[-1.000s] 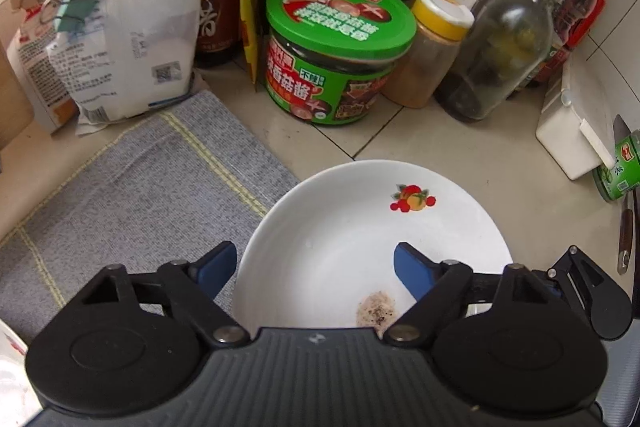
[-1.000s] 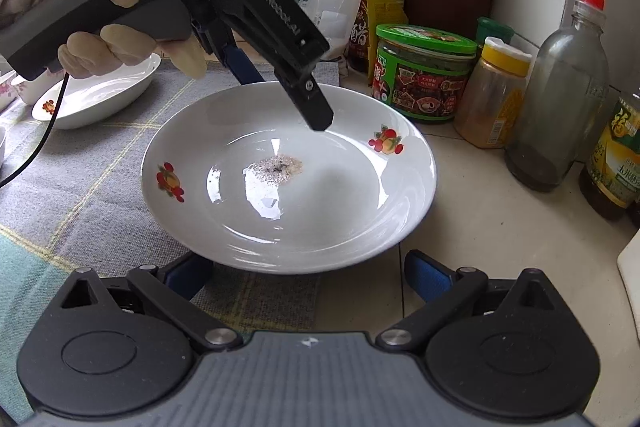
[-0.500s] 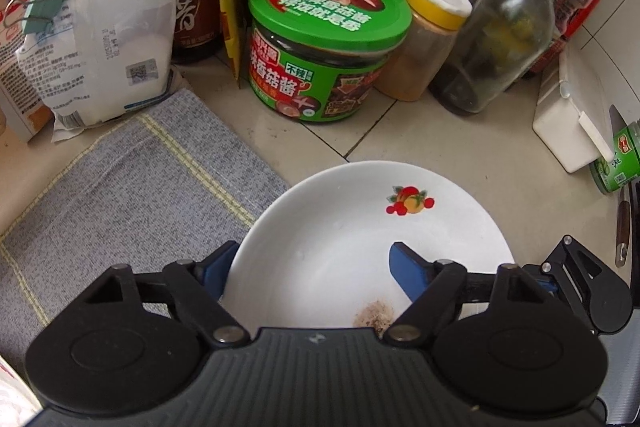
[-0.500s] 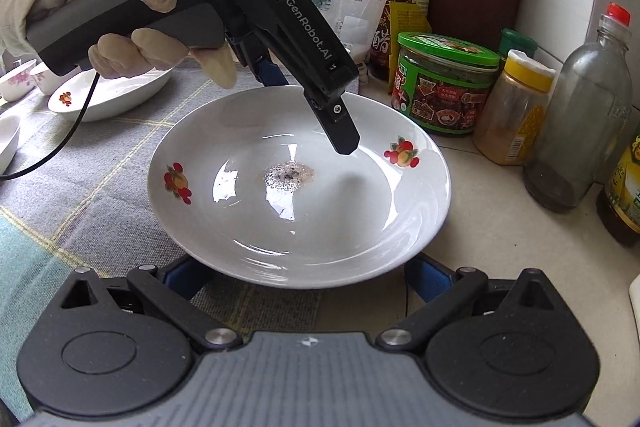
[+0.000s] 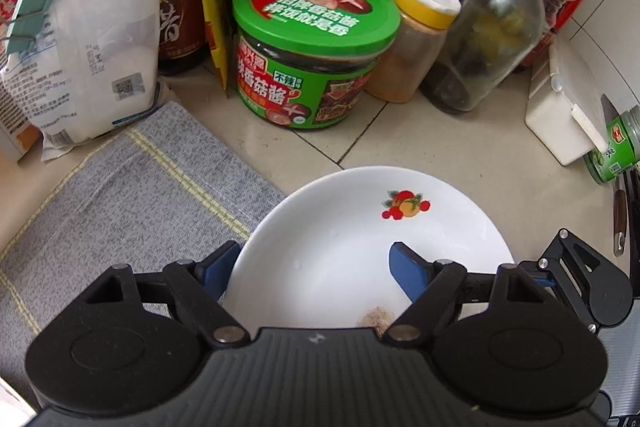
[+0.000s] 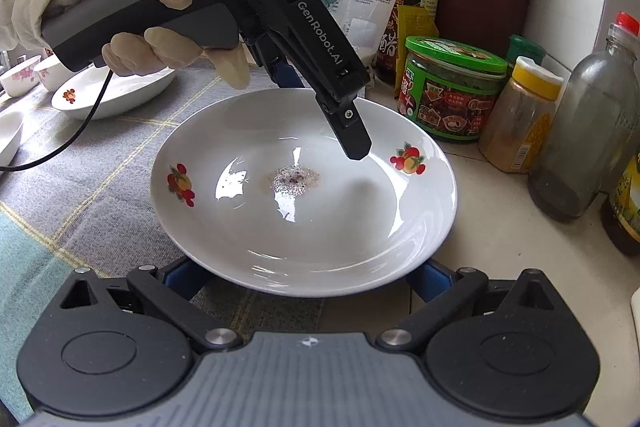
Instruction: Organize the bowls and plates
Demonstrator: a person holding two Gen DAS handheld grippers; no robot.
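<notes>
plate: a white glazed plate [image 6: 304, 195] with fruit prints and a small patch of brownish residue at its centre; it lies directly under the left gripper and just ahead of the right gripper, half on the grey cloth [image 5: 132, 195], half on the tiled table [image 5: 460, 151].
left gripper: the left gripper [image 5: 316, 267] straddles the near-left rim of the plate, one blue pad outside the rim, the other over the inside; its jaws stand part open and neither pad visibly presses on the china.
right gripper: the right gripper [image 6: 304, 281] has its fingertips tucked under the plate's near edge; whether they pinch anything I cannot tell.
handling: probably stiff, fairly heavy for its thinness, brittle, and slick where glazed, so a pinch may slide.
where to hold: the sloped rim, pads on the upper and under faces, as deep onto the rim as the jaws allow.
risk: jars [image 5: 316, 55] and bottles [image 5: 484, 43] stand close beyond the gripper; a swinging plate could knock them.
other dishes: more white plates and bowls [image 6: 116, 91] sit far left of the right gripper.
</notes>
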